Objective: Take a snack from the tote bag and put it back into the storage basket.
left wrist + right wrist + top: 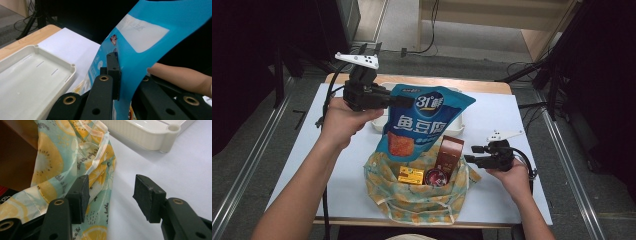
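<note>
A large blue snack bag (422, 117) hangs upright over the patterned cloth bag (412, 197), its lower end inside the opening. My left gripper (404, 101) is shut on the blue bag's top left edge; in the left gripper view the jaws pinch the blue film (140, 57). The cloth bag (62, 167) has a lemon print and also holds a brown box (448, 152), a yellow box (410, 175) and a dark round tin (435, 177). My right gripper (469, 154) stands open just right of the cloth bag, nothing between its pads (150, 197).
A white tray (32, 75) lies on the white table sheet (497, 120) behind the bags, its corner (160, 135) close to the right gripper. Bare sheet lies to the right and left of the cloth bag. Dark stands and cables surround the table.
</note>
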A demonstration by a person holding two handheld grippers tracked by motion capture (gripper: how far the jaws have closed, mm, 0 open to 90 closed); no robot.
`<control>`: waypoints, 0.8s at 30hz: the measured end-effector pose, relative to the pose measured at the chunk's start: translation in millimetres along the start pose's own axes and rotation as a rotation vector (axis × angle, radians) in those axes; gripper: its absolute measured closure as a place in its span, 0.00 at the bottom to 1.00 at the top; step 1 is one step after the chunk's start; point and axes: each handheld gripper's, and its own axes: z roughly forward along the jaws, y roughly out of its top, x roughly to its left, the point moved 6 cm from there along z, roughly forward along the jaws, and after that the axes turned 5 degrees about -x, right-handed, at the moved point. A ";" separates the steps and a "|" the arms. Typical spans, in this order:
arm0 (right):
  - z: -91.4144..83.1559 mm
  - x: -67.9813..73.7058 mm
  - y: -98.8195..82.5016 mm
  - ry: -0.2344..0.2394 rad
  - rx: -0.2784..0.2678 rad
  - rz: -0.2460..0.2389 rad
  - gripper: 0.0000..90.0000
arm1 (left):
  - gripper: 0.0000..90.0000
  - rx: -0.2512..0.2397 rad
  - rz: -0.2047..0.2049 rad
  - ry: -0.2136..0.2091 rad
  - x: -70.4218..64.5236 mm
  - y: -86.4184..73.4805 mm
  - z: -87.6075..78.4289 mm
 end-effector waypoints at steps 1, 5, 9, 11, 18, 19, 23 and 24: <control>0.0 0.1 0.1 0.000 -0.001 0.001 0.53 | 0.99 0.000 -0.001 0.003 0.3 1.2 -1.7; 0.1 0.7 0.5 0.006 -0.004 0.017 0.52 | 0.99 0.000 0.003 0.030 3.7 3.2 -9.9; 0.7 1.2 0.3 0.006 0.000 0.014 0.52 | 0.99 -0.005 -0.006 0.046 9.1 2.6 -18.4; 0.7 1.3 0.2 0.006 0.001 0.012 0.52 | 0.99 -0.012 -0.012 0.057 11.7 2.4 -21.9; 0.7 3.5 1.3 0.005 -0.006 -0.007 0.52 | 0.99 -0.025 -0.026 0.090 20.9 0.5 -36.9; 0.8 3.6 1.2 0.006 -0.003 -0.008 0.52 | 0.99 -0.023 -0.027 0.089 22.1 0.2 -39.4; 1.8 3.2 1.5 0.007 -0.006 -0.010 0.52 | 0.99 -0.037 -0.033 0.116 26.6 -0.3 -47.8; 2.0 3.3 1.7 0.007 -0.003 -0.012 0.52 | 0.99 -0.038 -0.036 0.122 27.7 -0.4 -49.7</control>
